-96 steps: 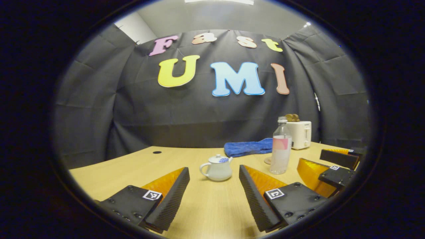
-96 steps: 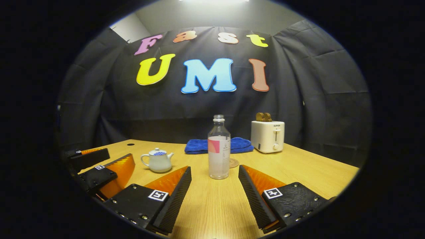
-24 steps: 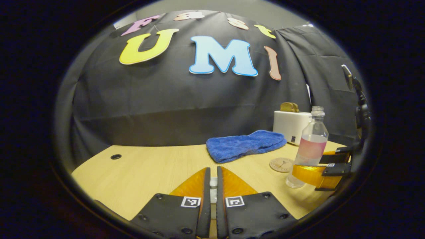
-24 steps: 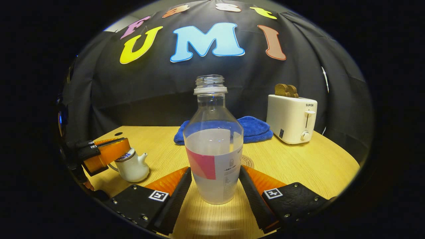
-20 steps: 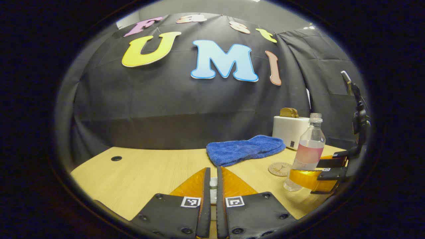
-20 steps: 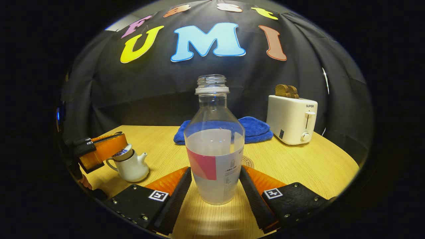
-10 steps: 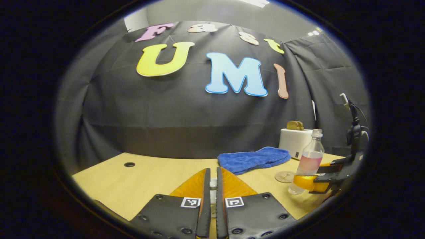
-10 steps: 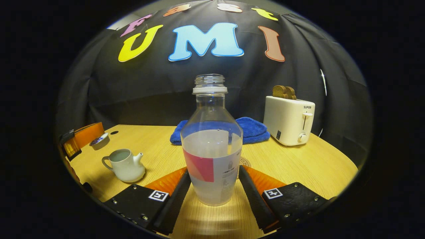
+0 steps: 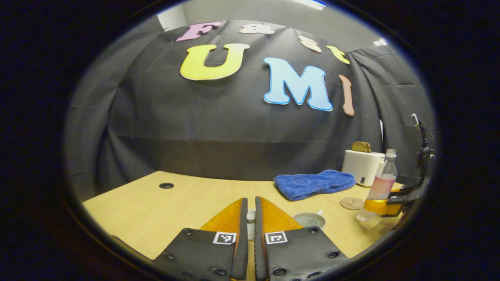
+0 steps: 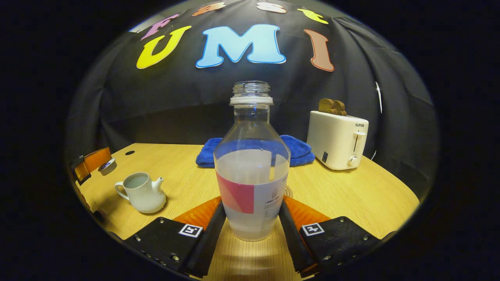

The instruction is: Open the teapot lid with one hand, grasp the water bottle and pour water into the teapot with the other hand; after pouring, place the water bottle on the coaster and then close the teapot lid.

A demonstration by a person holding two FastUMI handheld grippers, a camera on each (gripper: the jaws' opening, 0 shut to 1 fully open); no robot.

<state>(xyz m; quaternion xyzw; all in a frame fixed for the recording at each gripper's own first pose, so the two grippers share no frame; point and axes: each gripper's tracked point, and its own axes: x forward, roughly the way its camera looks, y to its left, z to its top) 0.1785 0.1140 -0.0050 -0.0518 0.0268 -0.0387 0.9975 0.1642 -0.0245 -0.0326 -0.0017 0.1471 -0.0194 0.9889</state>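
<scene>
Right gripper view has the wooden table (image 10: 351, 195) as the biggest thing going, running back to the booth wall. On it at the back right sits a white toaster (image 10: 338, 140) with two brown slices poking out of the top, and next to it a folded blue towel (image 10: 297, 150).

Front and centre is the water bottle (image 10: 252, 171): dead upright, long axis vertical, open mouth pointing straight up, no cap on. It's roughly half full of clear water. The right gripper (image 10: 250, 228) is clamped on its lower body, one finger pressed against each side. A bit of the coaster (image 10: 288, 192) peeks out just behind the bottle's base.

Over on the left is the white teapot (image 10: 141, 192), standing upright on the table, handle to the left and spout to the right in that view. Lid's off, so you can see into the open top, can't tell if anything's in it. The lid (image 10: 106, 166) is up at the left edge, pinched in the other gripper.

Left gripper view: the left gripper (image 9: 250, 222) has its fingers nearly together, squeezing the small white knob of the lid between them. The teapot's open rim (image 9: 309, 219) shows just right of the fingers.
</scene>
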